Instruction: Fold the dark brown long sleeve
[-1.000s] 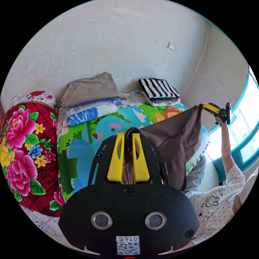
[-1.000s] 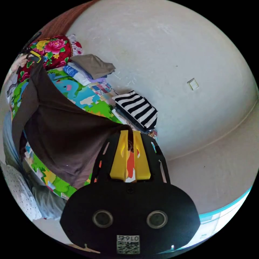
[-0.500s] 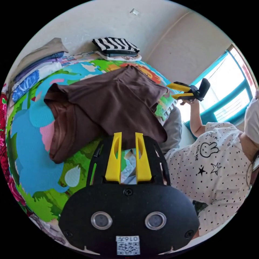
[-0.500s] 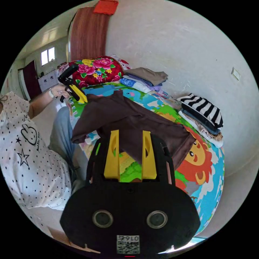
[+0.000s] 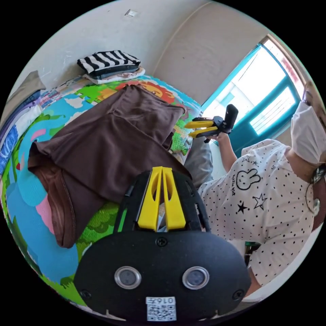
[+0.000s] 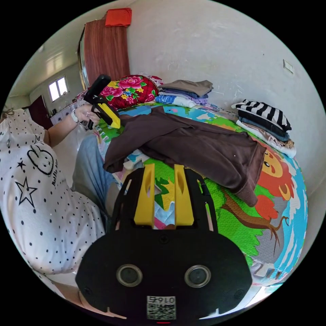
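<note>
The dark brown long sleeve (image 5: pixel 112 142) lies loosely spread and rumpled on the colourful play mat (image 5: pixel 54 210), one edge hanging over the mat's near side. My left gripper (image 5: pixel 162 168) hovers just off that near edge with its jaws together and nothing between them. My right gripper (image 6: pixel 164 167) is open above the mat's edge, clear of the brown long sleeve (image 6: pixel 197 146). The right gripper (image 5: pixel 187 130) also shows in the left gripper view, held in a hand with its jaws apart. The left gripper (image 6: pixel 115 123) appears in the right gripper view beside the shirt's far corner.
A striped folded stack (image 6: pixel 268 115) and a pile of folded clothes (image 6: pixel 190 88) sit along the wall. A red floral quilt (image 6: pixel 130 88) lies at the mat's end. A person in a dotted top (image 5: pixel 268 203) stands at the near side, by a window (image 5: pixel 258 98).
Both grippers held the brown shirt up by its corners, then let it go onto the mat. Since then both have pulled back, and the left jaws have shut empty.
</note>
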Tool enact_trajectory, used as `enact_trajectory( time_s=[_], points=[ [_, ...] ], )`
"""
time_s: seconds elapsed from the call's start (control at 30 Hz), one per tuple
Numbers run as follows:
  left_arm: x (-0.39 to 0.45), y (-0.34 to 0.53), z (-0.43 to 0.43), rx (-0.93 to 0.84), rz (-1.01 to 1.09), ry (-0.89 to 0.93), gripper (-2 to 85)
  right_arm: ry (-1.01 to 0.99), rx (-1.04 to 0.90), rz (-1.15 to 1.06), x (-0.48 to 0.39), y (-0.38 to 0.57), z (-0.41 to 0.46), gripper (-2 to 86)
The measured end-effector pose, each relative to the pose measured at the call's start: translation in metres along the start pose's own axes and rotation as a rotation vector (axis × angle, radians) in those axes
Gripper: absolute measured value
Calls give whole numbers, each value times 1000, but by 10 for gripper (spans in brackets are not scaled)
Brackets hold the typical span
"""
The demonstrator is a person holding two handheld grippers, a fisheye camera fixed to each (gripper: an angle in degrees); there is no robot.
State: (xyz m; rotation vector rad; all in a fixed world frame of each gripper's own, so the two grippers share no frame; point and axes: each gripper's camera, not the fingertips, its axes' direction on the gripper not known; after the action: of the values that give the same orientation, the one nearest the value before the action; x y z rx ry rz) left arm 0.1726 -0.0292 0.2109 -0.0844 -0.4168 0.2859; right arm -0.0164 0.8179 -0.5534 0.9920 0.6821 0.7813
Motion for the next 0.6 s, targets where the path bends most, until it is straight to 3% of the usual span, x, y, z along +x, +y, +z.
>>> enact_trajectory(
  time_s=[0.13,0.3,0.4,0.6],
  points=[
    [0,16,14,-55,-70,-168,93,-19,101,35,-6,10,-3,113],
    [7,44,32,-86,-77,-201,126,-221,191,45,-27,0,24,136],
    [10,57,55,-111,-100,-190,125,-340,115,5,-43,-19,52,140],
    [9,87,56,59,-221,-230,65,-351,42,77,-65,-40,95,94]
  ],
)
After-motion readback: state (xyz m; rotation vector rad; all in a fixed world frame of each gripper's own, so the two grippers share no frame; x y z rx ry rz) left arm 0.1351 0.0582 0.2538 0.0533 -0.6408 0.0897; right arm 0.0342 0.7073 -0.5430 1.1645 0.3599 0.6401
